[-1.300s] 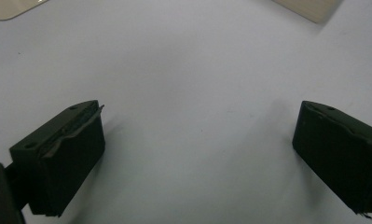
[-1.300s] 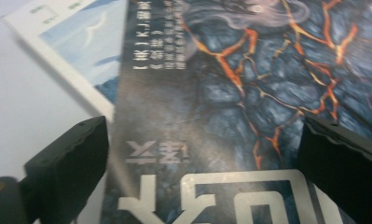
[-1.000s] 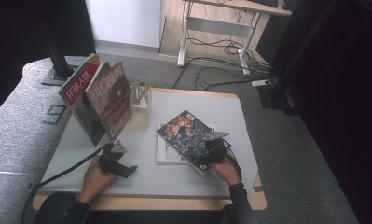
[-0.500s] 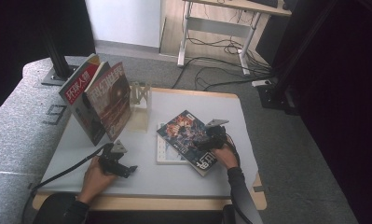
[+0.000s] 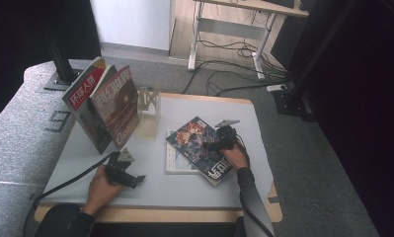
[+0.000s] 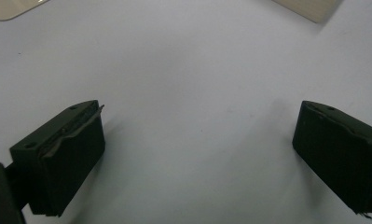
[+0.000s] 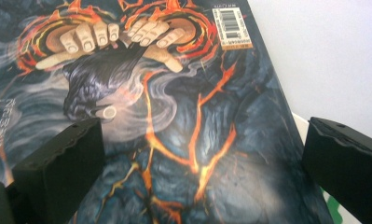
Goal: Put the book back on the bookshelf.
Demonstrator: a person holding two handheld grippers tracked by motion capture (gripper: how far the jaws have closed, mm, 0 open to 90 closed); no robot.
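A dark magazine (image 5: 197, 143) with fiery orange cover art (image 7: 174, 121) lies flat on the white table, partly over a white pegged board (image 5: 177, 165). My right gripper (image 5: 215, 146) hovers over the magazine's right half, open, its jaws spread wide above the cover (image 7: 202, 158). My left gripper (image 5: 129, 178) rests near the table's front left, open, with bare white table between its jaws (image 6: 197, 149). Two magazines (image 5: 108, 106) stand upright at the back left.
A small pale wooden rack (image 5: 149, 103) stands behind the upright magazines' right side. The table's wooden front edge (image 5: 160, 215) runs below both hands. Cables trail from the left gripper off the table's left side. A grey padded surface (image 5: 17, 128) lies to the left.
My right gripper has moved up and forward over the flat magazine's cover. The left gripper and hand have stayed put.
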